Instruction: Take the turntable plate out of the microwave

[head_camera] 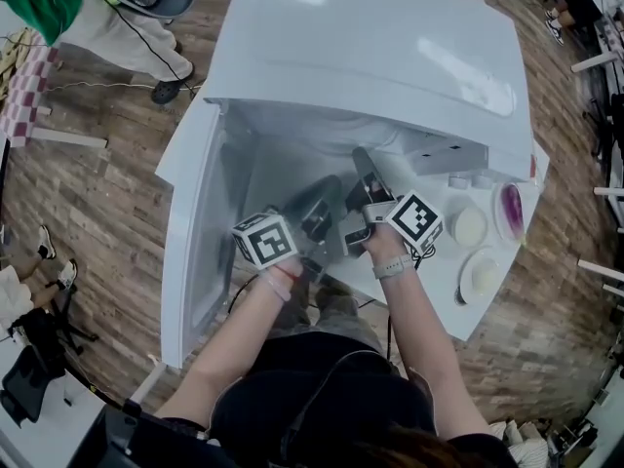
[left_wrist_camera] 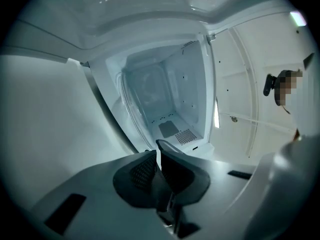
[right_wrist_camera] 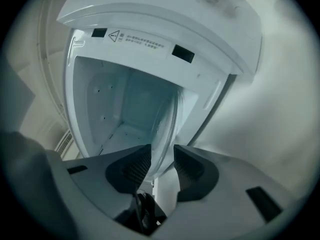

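Turntable plate (left_wrist_camera: 142,91) of clear glass, mostly inside the microwave (head_camera: 370,57) cavity, near rim at the mouth; lifted clear of the cavity floor or not, unclear. Left claw (left_wrist_camera: 158,151) pressed together on that near rim, pinching it. Right claw (right_wrist_camera: 161,154) spread wide, same rim standing between the pads (right_wrist_camera: 132,166) with no visible contact. Judged step: drawing the plate out, with a single pinch carrying it for now. Main risk: slick glass held at one edge point only, so likely to droop or swivel about the left pinch, then slide free and drop onto the cavity floor or past the mouth; breakage probable. Cause: weight well out from the pinch, smooth surface, thin rim. Second risk: closing the right claw off-line and nudging the rim sideways instead of catching it, twisting the plate against the left pads. Third: far edge dragging on the cavity floor during the pull, levering the rim out of the pinch. Also worth watching: open door (head_camera: 190,252) left of the microwave mouth and small dishes (head_camera: 470,227) on the table (head_camera: 450,305) just right of the microwave, both in the path of a wide plate swung out carelessly.
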Available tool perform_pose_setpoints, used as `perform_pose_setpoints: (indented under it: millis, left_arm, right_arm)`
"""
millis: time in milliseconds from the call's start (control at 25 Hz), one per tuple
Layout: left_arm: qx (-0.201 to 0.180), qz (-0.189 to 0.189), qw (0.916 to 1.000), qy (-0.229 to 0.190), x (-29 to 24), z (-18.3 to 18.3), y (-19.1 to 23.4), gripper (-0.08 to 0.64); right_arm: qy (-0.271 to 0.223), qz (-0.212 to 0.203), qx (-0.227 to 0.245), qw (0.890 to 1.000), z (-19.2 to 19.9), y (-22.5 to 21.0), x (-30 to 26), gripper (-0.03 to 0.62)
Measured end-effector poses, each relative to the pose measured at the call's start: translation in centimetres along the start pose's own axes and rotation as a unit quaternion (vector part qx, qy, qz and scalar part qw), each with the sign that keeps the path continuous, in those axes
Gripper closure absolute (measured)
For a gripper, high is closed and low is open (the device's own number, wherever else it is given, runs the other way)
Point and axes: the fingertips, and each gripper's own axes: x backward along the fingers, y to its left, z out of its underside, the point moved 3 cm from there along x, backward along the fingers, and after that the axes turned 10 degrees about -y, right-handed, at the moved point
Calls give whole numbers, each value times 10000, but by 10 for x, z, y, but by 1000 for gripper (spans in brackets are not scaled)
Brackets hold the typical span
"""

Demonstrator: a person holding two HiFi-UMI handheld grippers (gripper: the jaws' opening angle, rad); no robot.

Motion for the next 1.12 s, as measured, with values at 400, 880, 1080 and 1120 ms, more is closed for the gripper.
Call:
perform_pose_setpoints:
  millis: [400,880,1080,1120]
  left_arm:
    - [-8,-85,9999,-108,7,-8,12,543]
    - [270,-105,9983,-515,2,-18,21,476]
    - [731,-153,9939,-807,-1,-25,25,459]
    - [984,-185,9907,-921,-1,-25,26,457]
  right_arm:
    - [-262,190,-660,9973,2,-8,-15,490]
    - [-290,55,-1136,9931,2,-8,-8,545]
    - [-297,-43,-1201,9923,4,-7,-1,546]
    - [-286,-50,-1207,9923,4,-7,1,546]
